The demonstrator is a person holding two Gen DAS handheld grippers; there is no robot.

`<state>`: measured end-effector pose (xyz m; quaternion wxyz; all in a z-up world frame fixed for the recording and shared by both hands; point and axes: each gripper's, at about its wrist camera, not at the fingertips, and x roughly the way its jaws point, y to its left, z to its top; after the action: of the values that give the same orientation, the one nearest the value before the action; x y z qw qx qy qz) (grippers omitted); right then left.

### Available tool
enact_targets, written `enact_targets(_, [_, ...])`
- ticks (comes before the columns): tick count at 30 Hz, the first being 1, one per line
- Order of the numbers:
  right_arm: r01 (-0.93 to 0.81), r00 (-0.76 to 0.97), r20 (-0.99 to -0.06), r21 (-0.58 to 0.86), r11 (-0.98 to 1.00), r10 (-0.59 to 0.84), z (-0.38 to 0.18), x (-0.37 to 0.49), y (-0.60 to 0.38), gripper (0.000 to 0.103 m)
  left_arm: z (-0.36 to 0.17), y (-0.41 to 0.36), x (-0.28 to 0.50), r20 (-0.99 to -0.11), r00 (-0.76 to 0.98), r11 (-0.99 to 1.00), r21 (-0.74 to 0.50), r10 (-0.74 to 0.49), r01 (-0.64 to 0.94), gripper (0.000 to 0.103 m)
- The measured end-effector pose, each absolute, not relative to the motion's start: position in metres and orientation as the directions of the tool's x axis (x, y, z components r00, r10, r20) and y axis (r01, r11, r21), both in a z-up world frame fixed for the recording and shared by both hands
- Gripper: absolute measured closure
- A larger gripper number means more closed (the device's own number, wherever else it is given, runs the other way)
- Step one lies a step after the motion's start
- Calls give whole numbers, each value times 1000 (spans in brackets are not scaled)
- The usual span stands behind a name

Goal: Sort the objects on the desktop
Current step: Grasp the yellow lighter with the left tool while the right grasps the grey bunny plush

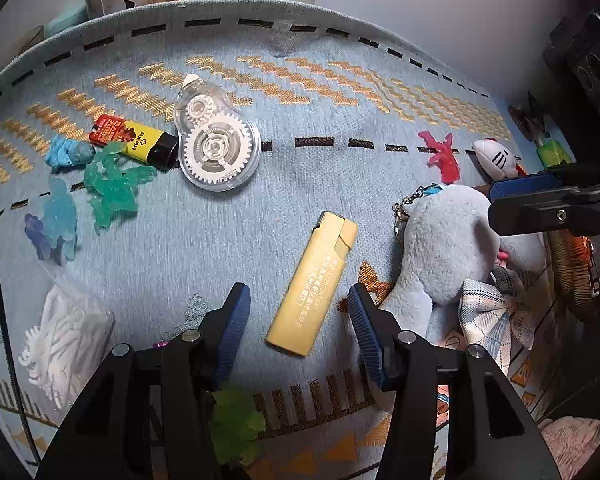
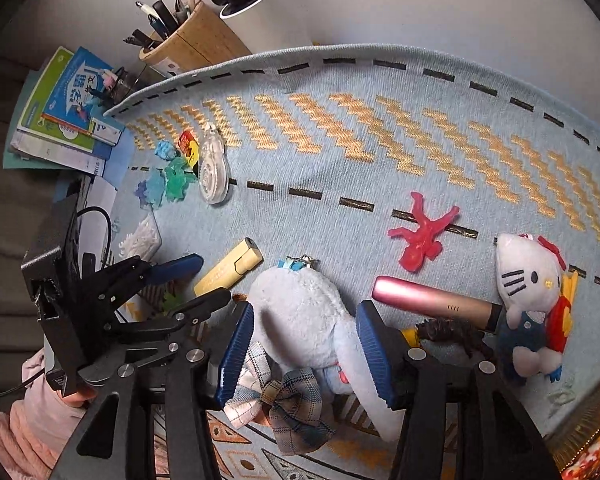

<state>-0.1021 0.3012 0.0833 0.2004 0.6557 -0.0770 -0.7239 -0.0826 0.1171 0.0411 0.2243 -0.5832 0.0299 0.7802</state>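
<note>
Only the right wrist view shows the cat doll [image 2: 528,292] and pink tube [image 2: 432,298]. The left gripper [image 1: 296,312] points steeply down, fingers apart either side of the yellow lighter [image 1: 314,284]. The right gripper [image 2: 306,354] straddles the blue plush toy [image 2: 300,312], fingers apart.

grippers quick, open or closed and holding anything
left gripper: open, astride the yellow lighter, not gripping it.
right gripper: open around the grey plush toy, not clamped.

Home desk, pen holder [image 2: 192,36], schoolbooks [image 2: 66,108], toys
</note>
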Motion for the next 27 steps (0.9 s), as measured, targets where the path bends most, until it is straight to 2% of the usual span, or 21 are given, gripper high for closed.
enact_targets(5, [250, -23, -941, 321, -913, -338, 68, -106, 286, 45, 40, 124, -80, -925, -241, -893, -177, 295, -413, 52])
enact_targets(9, [264, 1, -929, 356, -896, -369, 59, -110, 282, 45, 40, 129, -79, -923, -254, -893, -165, 290, -419, 47])
enact_targets(12, [282, 14, -932, 352, -893, -363, 54, -111, 277, 43, 40, 133, -80, -919, -275, -894, -149, 283, -422, 47])
enact_targets(17, [348, 7, -953, 285, -893, -302, 49, -104, 265, 34, 38, 138, -77, -906, -329, -899, -113, 268, -422, 47])
enact_targets(19, [379, -11, -960, 254, -890, -279, 47, -100, 260, 33, 38, 142, -76, -901, -363, -905, -69, 237, -419, 52])
enact_targets(20, [389, -24, -962, 243, -889, -274, 48, -98, 259, 33, 38, 144, -76, -900, -379, -907, -41, 216, -420, 62])
enact_targets(21, [390, -36, -963, 234, -891, -268, 48, -98, 258, 34, 39, 145, -77, -898, -382, -902, -37, 219, -430, 80])
enact_targets(23, [370, -61, -959, 235, -899, -276, 52, -96, 260, 42, 41, 145, -82, -901, -361, -900, -68, 241, -430, 82])
enact_targets(27, [281, -126, -931, 297, -913, -342, 68, -92, 280, 46, 48, 135, -88, -891, -328, -906, -176, 313, -385, 82])
